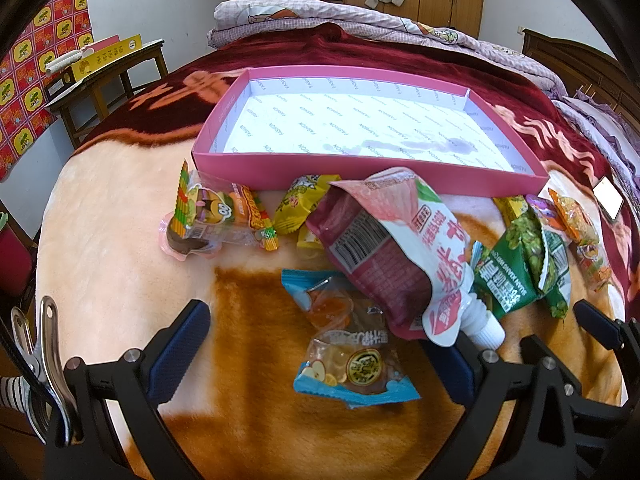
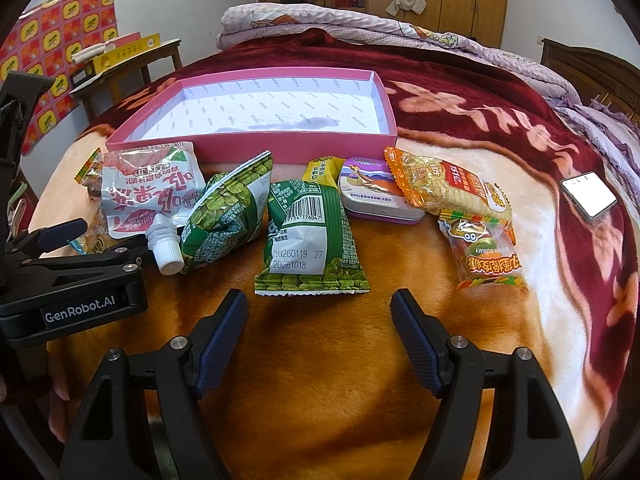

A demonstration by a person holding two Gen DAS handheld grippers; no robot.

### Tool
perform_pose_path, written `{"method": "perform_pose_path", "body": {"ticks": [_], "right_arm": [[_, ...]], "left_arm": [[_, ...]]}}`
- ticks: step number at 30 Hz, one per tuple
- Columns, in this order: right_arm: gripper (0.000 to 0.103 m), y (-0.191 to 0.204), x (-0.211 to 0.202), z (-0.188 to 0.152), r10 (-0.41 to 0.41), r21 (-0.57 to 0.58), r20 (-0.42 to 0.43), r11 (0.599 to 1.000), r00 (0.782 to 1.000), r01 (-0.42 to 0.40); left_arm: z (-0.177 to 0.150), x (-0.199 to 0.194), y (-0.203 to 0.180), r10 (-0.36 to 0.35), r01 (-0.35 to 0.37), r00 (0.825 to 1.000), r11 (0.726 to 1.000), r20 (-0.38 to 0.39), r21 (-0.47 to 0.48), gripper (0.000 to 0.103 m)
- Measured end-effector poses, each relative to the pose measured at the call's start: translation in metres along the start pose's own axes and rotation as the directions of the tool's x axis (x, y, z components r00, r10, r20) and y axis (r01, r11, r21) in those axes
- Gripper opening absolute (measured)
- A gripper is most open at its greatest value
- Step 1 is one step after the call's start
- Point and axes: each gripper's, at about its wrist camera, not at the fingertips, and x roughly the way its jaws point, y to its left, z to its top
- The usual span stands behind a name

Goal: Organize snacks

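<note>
A shallow pink box [image 1: 360, 168] with a white printed lining lies on the bed blanket; it also shows in the right wrist view [image 2: 256, 150]. Snack packs lie in front of it. My left gripper [image 1: 324, 344] is open around a blue jelly packet [image 1: 352, 372], with a pink spouted pouch [image 1: 400, 256] just ahead. My right gripper [image 2: 318, 320] is open and empty, just short of a green pea bag [image 2: 312, 240]. A second green bag [image 2: 224, 220], a purple tin [image 2: 376, 196], an orange cracker pack [image 2: 452, 188] and a gummy pack [image 2: 484, 256] lie around it.
A phone [image 2: 588, 198] lies on the blanket at the right. A wooden side table [image 1: 108, 76] with yellow boxes stands at the far left. Folded quilts [image 2: 360, 24] are piled behind the box. Yellow candy packs [image 1: 296, 208] and a burger gummy pack [image 1: 216, 216] lie by the box.
</note>
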Motion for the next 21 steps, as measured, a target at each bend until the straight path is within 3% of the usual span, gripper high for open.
{"method": "perform_pose_path", "body": {"ticks": [11, 21], "right_arm": [[0.076, -0.002, -0.001, 0.003, 0.019, -0.008, -0.021, 1.0, 1.0, -0.019], [0.073, -0.006, -0.011, 0.007, 0.114, -0.008, -0.022, 0.993, 0.993, -0.114]], "left_arm": [[0.0, 0.0, 0.0, -0.001, 0.001, 1.0, 1.0, -0.002, 0.002, 0.103], [-0.005, -0.011, -0.001, -0.006, 0.005, 1.0, 1.0, 0.002, 0.02, 0.097]]}}
